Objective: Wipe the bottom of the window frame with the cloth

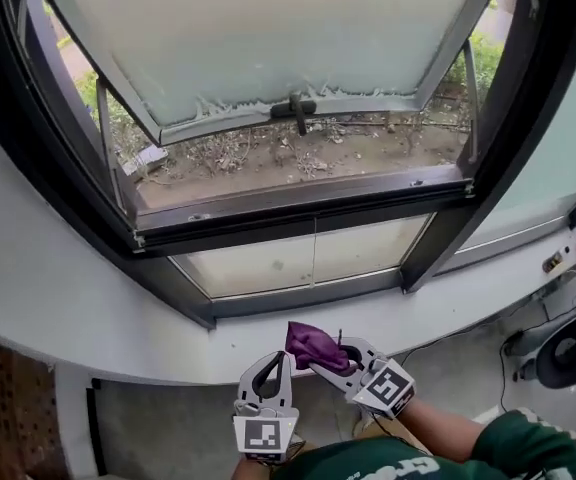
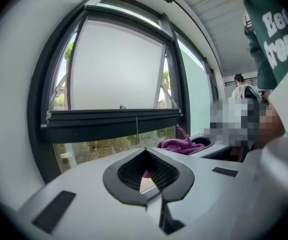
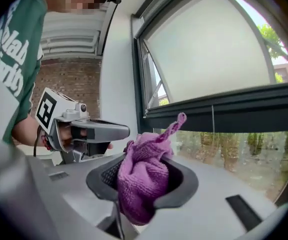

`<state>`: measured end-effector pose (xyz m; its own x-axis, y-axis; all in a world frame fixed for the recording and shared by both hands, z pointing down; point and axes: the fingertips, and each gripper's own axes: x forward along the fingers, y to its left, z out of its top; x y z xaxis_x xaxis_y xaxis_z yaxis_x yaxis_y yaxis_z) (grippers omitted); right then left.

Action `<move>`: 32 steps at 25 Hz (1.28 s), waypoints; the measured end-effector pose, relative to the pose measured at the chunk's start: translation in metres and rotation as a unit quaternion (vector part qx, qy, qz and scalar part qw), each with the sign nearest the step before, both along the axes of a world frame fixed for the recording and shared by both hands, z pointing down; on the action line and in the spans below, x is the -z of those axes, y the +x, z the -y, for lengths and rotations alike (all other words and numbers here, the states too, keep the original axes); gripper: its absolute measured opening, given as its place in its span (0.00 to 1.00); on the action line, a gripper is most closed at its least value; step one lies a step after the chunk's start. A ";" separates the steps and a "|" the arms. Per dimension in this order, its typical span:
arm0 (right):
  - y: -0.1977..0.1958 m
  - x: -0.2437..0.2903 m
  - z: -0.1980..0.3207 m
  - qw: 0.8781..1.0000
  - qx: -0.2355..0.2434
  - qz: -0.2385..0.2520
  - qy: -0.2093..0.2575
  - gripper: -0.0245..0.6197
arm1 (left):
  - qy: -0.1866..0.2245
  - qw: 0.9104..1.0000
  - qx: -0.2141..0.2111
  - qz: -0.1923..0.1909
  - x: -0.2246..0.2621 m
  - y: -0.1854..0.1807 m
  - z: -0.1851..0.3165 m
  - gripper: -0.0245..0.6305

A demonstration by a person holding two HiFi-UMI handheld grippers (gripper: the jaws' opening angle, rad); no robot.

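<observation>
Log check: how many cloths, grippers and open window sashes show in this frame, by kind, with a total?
purple cloth: 1
grippers: 2 (left gripper shut and empty; right gripper shut on the purple cloth)
open window sash: 1
Total: 4

The head view looks steeply down from above the left gripper (image 1: 270,366) and right gripper (image 1: 336,354), with the window frame (image 1: 298,218) beyond their fingertips. Each gripper view sits close behind its own jaws, facing that frame (both share its bottom rail (image 2: 109,121)).
</observation>
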<state>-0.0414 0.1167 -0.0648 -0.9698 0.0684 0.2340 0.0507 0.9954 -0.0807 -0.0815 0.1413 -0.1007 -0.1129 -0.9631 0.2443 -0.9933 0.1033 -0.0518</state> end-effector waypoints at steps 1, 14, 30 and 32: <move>0.013 0.008 0.004 1.000 -0.007 0.002 0.008 0.27 | 0.001 1.000 -0.009 0.004 0.006 0.011 0.005 0.05; 0.089 0.084 0.053 0.988 -0.121 0.075 0.054 0.27 | 0.029 0.997 -0.054 0.040 0.050 0.054 0.046 0.05; 0.092 0.079 0.047 0.987 -0.129 0.075 0.065 0.27 | 0.038 0.996 -0.063 0.057 0.053 0.060 0.042 0.05; 0.094 0.077 0.047 0.987 -0.130 0.070 0.070 0.27 | 0.036 0.996 -0.063 0.057 0.052 0.061 0.041 0.05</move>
<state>0.0524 0.0695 -0.1421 -0.9738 -0.2102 0.0866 -0.2066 0.9772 0.0490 -0.0205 0.1003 -0.1531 -0.0124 -0.9861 0.1660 -0.9866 -0.0150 -0.1627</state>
